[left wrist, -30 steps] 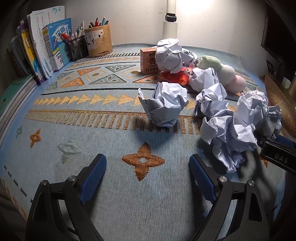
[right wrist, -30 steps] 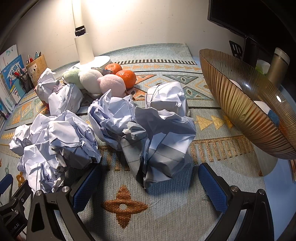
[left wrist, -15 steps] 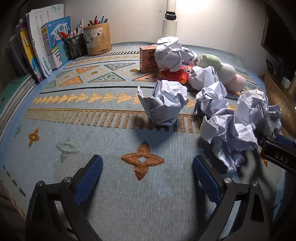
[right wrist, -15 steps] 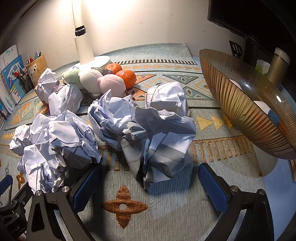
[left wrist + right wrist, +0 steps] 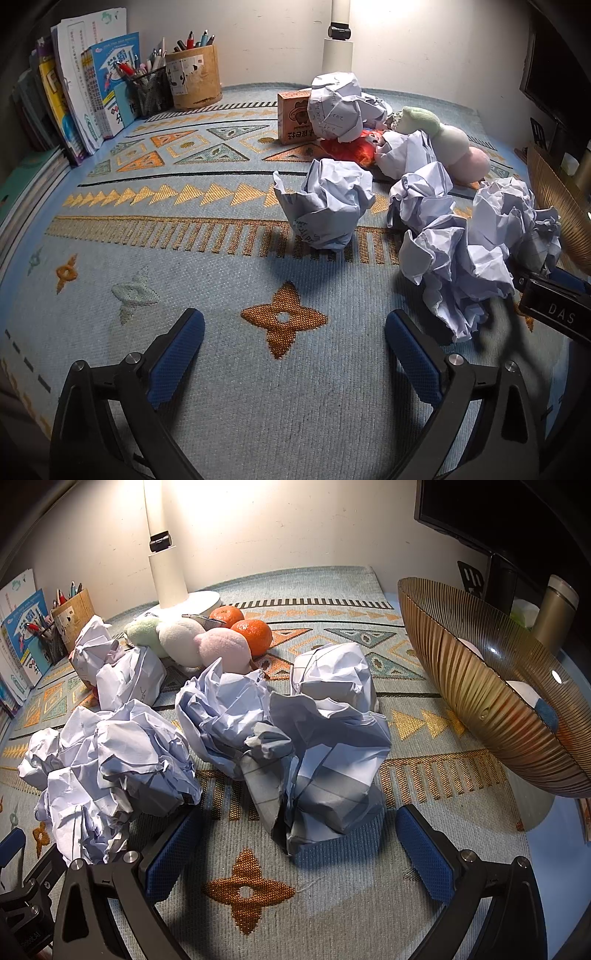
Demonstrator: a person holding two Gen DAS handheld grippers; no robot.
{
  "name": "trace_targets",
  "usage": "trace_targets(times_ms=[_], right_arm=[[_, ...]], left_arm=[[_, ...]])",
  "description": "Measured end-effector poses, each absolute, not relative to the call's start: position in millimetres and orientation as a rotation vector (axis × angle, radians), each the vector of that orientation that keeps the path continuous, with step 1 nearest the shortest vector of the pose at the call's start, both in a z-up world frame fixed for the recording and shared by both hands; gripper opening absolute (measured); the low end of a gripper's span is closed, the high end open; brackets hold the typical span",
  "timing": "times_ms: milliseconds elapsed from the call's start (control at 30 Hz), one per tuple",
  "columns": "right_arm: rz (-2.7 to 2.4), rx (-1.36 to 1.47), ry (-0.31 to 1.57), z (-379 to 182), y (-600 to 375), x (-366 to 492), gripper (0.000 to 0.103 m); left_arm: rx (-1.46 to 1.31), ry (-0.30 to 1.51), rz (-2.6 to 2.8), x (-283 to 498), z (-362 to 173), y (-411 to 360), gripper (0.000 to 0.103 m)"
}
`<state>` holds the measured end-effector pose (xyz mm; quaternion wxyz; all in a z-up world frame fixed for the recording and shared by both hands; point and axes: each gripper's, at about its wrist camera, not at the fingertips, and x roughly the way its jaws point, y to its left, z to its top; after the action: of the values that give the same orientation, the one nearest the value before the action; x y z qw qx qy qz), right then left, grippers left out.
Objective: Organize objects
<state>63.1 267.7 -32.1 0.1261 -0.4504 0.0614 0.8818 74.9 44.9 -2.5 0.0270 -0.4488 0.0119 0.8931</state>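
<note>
Several crumpled white paper balls lie on a patterned mat. In the left wrist view one ball sits ahead of my open, empty left gripper, with a bigger clump to its right. In the right wrist view my open, empty right gripper stands just before a crumpled ball; another clump lies at its left finger. A plush toy and two oranges lie behind.
A ribbed amber bowl stands at the right with things inside. A lamp post stands at the back. Pen holders, books and a small orange box are at the back left. A metal bottle is behind the bowl.
My left gripper has drawn back and lowered slightly, so the view shifts a little. The right gripper and the papers have not moved.
</note>
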Motion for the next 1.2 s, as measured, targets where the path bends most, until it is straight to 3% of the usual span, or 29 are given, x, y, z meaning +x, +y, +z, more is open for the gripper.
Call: trace_targets(times_ms=[1200], right_arm=[[2.567, -1.311, 0.180, -32.8, 267.9, 63.9, 0.103]], left_arm=[[-1.395, 0.036, 2.764, 75.7, -2.5, 42.5, 0.102]])
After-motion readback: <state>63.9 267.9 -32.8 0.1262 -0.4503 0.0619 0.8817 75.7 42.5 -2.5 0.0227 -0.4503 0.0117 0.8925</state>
